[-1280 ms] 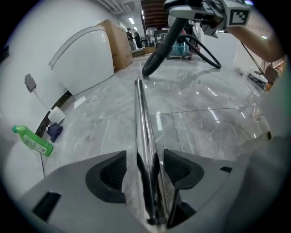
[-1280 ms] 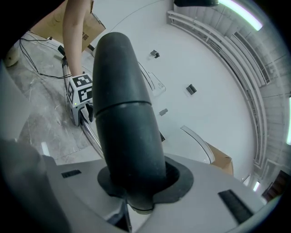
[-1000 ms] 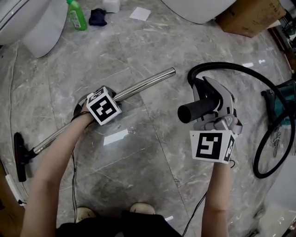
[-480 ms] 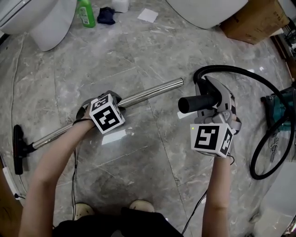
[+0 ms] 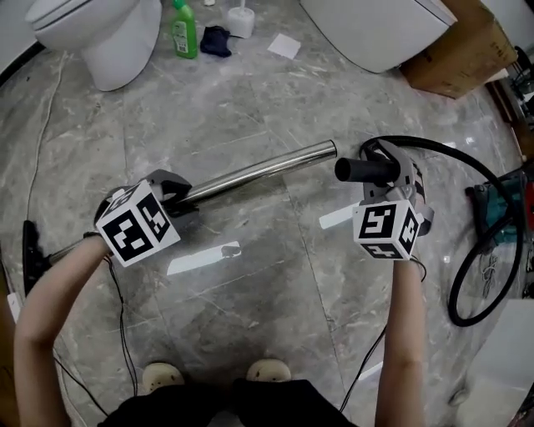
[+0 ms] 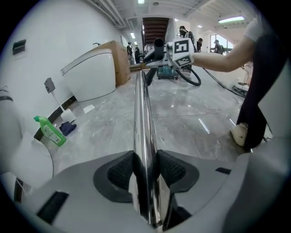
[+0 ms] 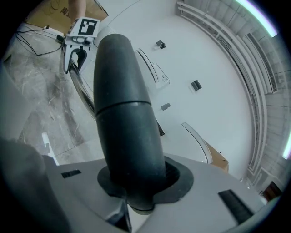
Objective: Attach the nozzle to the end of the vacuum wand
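A chrome vacuum wand [image 5: 259,171] runs from a black floor head [image 5: 30,250] at the left up to its open end by my right hand. My left gripper [image 5: 171,190] is shut on the wand's middle and holds it off the floor; in the left gripper view the pads [image 6: 122,172] press the tube [image 6: 144,132] from both sides. My right gripper [image 5: 390,173] is shut on a black tubular nozzle [image 5: 355,169] at the end of a black hose [image 5: 488,250]. The nozzle's mouth faces the wand's end, a short gap apart. It fills the right gripper view [image 7: 125,118].
On the grey marble floor stand a white toilet [image 5: 100,37], a green bottle [image 5: 183,29], a dark cloth [image 5: 219,40], a large white fixture [image 5: 375,25] and a cardboard box [image 5: 455,50]. A teal machine [image 5: 501,204] sits at the right. The person's feet [image 5: 267,371] are below.
The left gripper has slid down the wand toward the floor head and lifted it. The wand's free end has come nearer the black nozzle. The right gripper has hardly moved.
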Demonstrator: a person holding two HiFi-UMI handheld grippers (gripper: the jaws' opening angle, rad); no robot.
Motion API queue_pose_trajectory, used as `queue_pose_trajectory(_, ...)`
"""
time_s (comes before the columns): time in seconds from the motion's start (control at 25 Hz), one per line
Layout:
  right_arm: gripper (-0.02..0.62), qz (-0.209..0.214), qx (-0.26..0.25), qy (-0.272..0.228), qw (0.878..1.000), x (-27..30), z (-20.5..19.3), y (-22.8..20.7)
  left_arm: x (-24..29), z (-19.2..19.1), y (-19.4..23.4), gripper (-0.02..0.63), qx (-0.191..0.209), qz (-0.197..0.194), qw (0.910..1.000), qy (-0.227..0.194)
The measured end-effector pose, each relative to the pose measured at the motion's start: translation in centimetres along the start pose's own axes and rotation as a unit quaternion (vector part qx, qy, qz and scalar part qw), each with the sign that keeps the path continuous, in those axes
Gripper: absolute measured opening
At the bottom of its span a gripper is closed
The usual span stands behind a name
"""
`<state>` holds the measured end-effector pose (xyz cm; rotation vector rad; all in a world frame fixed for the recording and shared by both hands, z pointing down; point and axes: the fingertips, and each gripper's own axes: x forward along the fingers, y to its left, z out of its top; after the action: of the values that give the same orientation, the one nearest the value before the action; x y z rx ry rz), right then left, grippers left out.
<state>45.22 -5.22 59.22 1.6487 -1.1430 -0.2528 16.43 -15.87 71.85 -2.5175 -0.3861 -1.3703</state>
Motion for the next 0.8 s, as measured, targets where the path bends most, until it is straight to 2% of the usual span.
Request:
queue_pose_trajectory(0.16,0.098,0.006,-0.008,0.009,1.0,0.4,0.1,-0.5,-4.4,-2.4,-2.5,0.175,0.016,-0.01,0.9998,0.002)
queue_pose_trajectory(0.4,0.094,0.018,-0.08,0.029,0.996,0.3,-0.3,1.3,-8.0,-3.3,-4.7,0.175,0.028,-0.011,0.9994,-0.016)
queue_pose_trajectory(0.64,0.092,0.014,-0.081,0.031,0.996,-0.3,-0.4,1.4,-9.1,-3.4,-4.0,0.175,0.026,0.007,0.9995,-0.016)
queue_pose_trajectory(0.8,0.089,0.015,-0.108,0.028,0.994,-0.7,0.3,1.8,-8.6,-3.7,-4.1,0.175,0.026,0.005,0.9996,-0.007)
